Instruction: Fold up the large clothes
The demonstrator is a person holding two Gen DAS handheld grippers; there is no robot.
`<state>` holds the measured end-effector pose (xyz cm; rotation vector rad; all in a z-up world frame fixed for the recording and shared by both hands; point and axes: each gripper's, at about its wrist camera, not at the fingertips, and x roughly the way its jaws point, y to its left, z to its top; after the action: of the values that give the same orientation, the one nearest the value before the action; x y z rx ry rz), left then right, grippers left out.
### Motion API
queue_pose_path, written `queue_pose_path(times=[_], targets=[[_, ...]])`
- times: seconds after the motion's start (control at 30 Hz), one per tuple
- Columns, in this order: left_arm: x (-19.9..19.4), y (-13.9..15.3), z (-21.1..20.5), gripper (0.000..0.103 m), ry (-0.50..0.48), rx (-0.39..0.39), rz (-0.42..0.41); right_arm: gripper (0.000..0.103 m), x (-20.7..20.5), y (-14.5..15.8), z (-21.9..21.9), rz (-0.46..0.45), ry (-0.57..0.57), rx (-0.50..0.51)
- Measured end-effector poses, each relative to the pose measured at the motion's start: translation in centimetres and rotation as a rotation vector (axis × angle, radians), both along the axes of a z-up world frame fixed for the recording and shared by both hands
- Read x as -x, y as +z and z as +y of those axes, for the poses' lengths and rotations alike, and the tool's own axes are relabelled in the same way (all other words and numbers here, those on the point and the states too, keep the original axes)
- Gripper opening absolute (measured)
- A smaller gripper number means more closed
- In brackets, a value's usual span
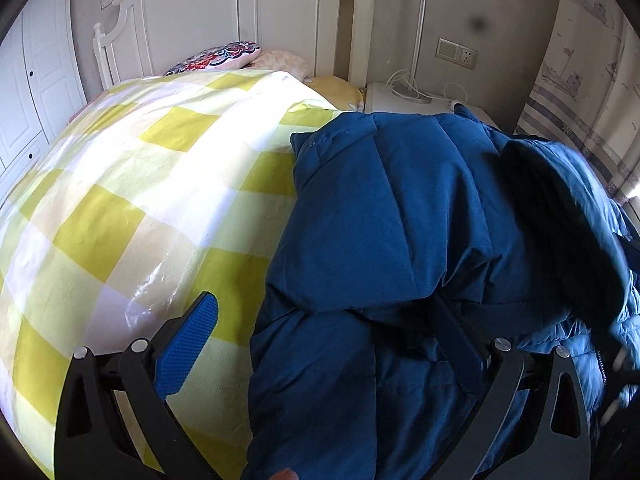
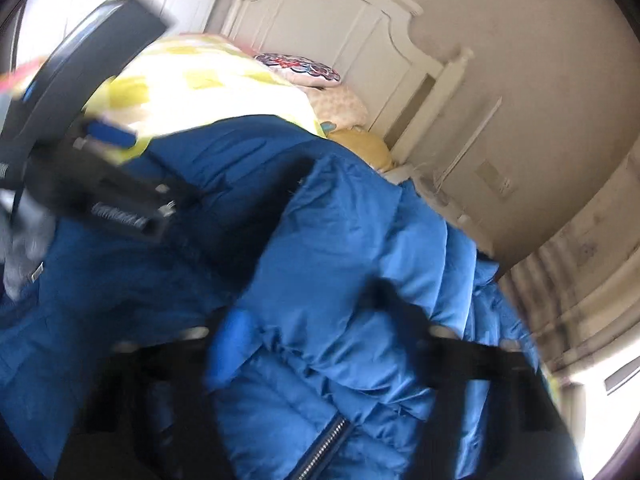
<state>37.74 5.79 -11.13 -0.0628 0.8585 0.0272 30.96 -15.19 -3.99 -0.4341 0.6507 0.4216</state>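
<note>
A blue padded jacket [image 1: 400,208] lies on the bed, with its dark outer side up in the left wrist view. My left gripper [image 1: 324,304] is open and low over its near edge. One blue-padded finger [image 1: 192,344] is above the quilt and the other [image 1: 460,332] rests on the jacket. In the blurred right wrist view, my right gripper [image 2: 312,312] is shut on a bunched fold of the jacket [image 2: 340,232], beside its zipper [image 2: 324,448]. That lighter panel stands raised over the rest. The left gripper's body [image 2: 100,184] shows at the upper left.
A yellow-and-white checked quilt [image 1: 140,184] covers the bed. At the head are pillows [image 1: 224,56] and a white headboard [image 1: 240,12]. A white nightstand [image 1: 404,96] with a cable and a lamp pole stands to the right, below a wall socket [image 1: 460,54]. A wardrobe [image 1: 36,80] is at the left.
</note>
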Motion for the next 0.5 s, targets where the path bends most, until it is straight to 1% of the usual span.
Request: queue_pose_path(times=[0.03, 0.1, 0.13, 0.17, 0.2, 0.23, 0.27, 0.3, 0.33, 0.37, 0.4, 0.5], targets=[[0.0, 0.0, 0.0, 0.099, 0.000, 0.002, 0.001, 0.025, -0.1, 1.1, -1.9, 0.004, -0.030, -0.118], [-0.1, 0.0, 0.2, 0.099, -0.001, 0.011, 0.003, 0.023, -0.2, 3.0, -7.0, -0.003, -0.128, -0.363], [-0.1, 0.0, 0.2, 0.099, -0.002, 0.017, 0.004, 0.022, -0.2, 3.6, -10.7, 0.000, -0.208, -0.514], [-0.1, 0.0, 0.3, 0.099, -0.002, 0.019, 0.005, 0.022, 0.0, 3.5, -15.0, 0.005, -0.322, -0.678], [-0.1, 0.0, 0.3, 0.099, -0.002, 0.019, 0.004, 0.023, 0.1, 2.8, -18.5, 0.025, -0.413, -0.807], [-0.1, 0.0, 0.3, 0.099, -0.002, 0.017, 0.004, 0.026, 0.2, 1.7, -21.6, 0.057, -0.498, -0.919], [-0.1, 0.1, 0.3, 0.099, -0.002, 0.015, 0.004, 0.032, 0.4, -0.1, -25.0, 0.111, -0.606, -1.010], [-0.1, 0.1, 0.3, 0.099, -0.002, 0.014, 0.004, 0.044, 0.4, -1.1, -26.4, 0.148, -0.651, -1.021], [-0.1, 0.1, 0.3, 0.099, -0.002, 0.013, 0.004, 0.053, 0.4, -2.5, -27.8, 0.192, -0.686, -1.017], [0.0, 0.1, 0.3, 0.099, -0.003, 0.012, 0.004, 0.070, 0.5, -3.2, -28.3, 0.214, -0.684, -1.023], [0.0, 0.1, 0.3, 0.099, -0.002, 0.011, 0.004, 0.074, 0.5, -4.1, -28.7, 0.241, -0.671, -1.042], [0.0, 0.1, 0.3, 0.099, -0.002, 0.009, 0.003, 0.075, 0.3, -4.7, -28.4, 0.272, -0.649, -1.062]])
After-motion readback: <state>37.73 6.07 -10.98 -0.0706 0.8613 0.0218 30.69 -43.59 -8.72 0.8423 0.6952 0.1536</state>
